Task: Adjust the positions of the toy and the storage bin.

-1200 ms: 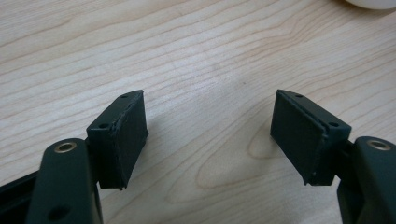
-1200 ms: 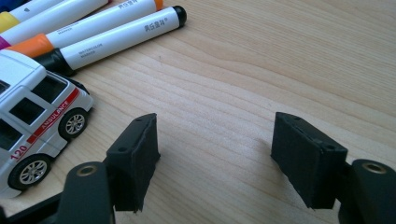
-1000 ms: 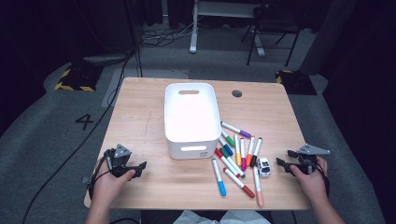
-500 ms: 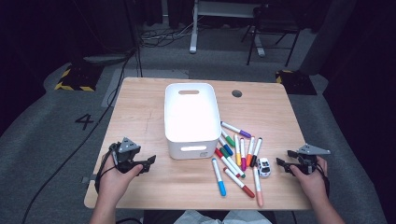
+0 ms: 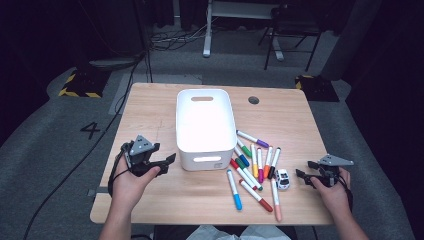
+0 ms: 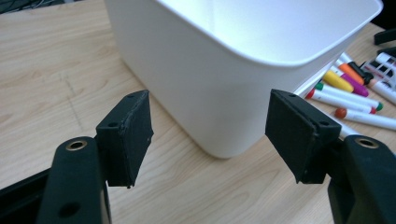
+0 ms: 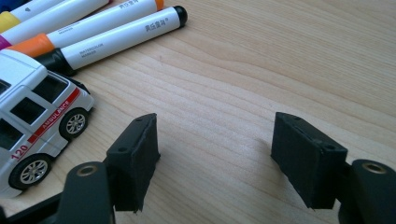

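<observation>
Right gripper view alone reveals the toy ambulance (image 7: 32, 121) lettering.

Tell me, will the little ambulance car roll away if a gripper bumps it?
Probably: the toy ambulance stands on four wheels on the smooth wooden table. It looks small and light, so a nudge could send it rolling, likely along its length rather than sideways.

Left tongs (image 5: 167, 160) raised, jaws narrowing, right tongs (image 5: 301, 176) agape

Bright overhead light, dark surroundings, sharp close-ups.
</observation>
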The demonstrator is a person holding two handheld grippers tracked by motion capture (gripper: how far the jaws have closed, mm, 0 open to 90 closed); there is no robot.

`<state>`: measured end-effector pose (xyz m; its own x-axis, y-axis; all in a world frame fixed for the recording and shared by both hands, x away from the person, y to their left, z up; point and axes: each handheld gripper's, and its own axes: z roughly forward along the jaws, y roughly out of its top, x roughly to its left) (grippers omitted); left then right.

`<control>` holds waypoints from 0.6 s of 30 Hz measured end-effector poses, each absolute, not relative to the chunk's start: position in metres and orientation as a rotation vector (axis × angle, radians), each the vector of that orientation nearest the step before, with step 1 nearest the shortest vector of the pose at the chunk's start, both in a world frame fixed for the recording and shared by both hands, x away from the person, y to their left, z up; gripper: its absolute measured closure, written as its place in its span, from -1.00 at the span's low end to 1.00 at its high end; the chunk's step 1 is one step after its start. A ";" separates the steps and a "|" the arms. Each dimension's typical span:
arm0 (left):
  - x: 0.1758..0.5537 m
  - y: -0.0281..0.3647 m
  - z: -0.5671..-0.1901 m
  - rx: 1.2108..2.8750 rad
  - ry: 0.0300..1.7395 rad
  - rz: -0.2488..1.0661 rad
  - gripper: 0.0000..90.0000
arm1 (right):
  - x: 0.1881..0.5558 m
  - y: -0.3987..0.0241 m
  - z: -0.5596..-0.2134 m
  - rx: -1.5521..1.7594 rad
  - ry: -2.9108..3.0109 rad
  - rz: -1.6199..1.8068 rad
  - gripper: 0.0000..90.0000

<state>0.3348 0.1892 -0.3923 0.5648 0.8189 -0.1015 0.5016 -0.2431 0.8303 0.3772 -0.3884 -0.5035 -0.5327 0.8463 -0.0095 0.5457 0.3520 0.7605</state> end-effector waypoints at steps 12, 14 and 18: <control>0.357 0.171 -0.376 1.850 1.095 0.448 -0.30 | 0.377 -0.389 -0.504 1.215 2.218 1.016 -0.28; 0.363 0.167 -0.377 1.872 1.106 0.458 -0.29 | 0.377 -0.388 -0.504 1.217 2.217 1.016 -0.28; 0.372 0.161 -0.384 1.902 1.136 0.468 -0.22 | 0.377 -0.389 -0.504 1.213 2.220 1.014 -0.28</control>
